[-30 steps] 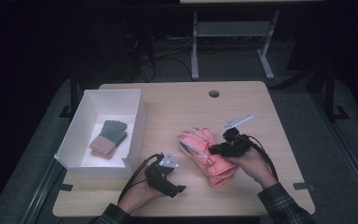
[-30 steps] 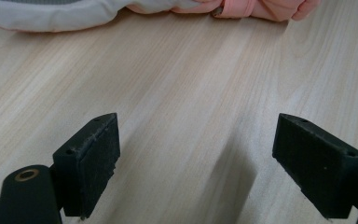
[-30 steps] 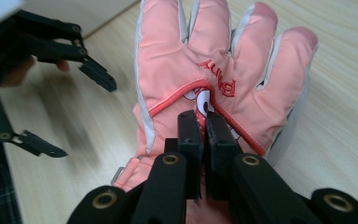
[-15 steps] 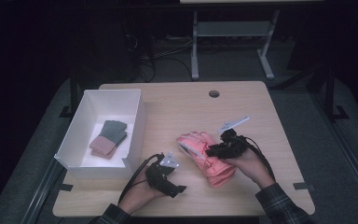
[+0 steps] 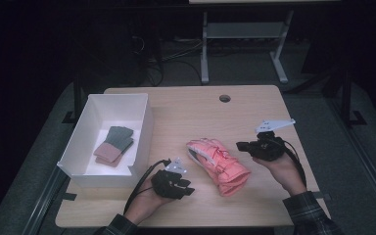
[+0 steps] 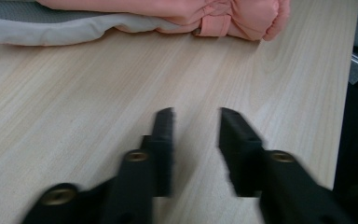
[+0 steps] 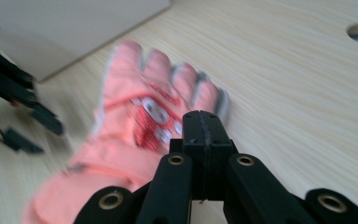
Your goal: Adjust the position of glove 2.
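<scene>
Puffy coral glove (image 5: 219, 165) – quilted, grey-trimmed – on pale woodgrain table (image 5: 186, 105), right gripper (image 5: 241, 145) pressed together, left gripper (image 5: 188, 189) closing, empty.

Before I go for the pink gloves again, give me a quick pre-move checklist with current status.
1. Left gripper empty: ok, its jaws have just been closing, a gap remains, nothing between them.
2. Right gripper ready to grasp: not ok, jaws shut, holding nothing.
3. Pink gloves lying free on the table: ok, neither gripper touches them.
4. White box has space: ok, one folded pair of gloves inside.
5. Gloves stacked evenly: cannot tell.
</scene>
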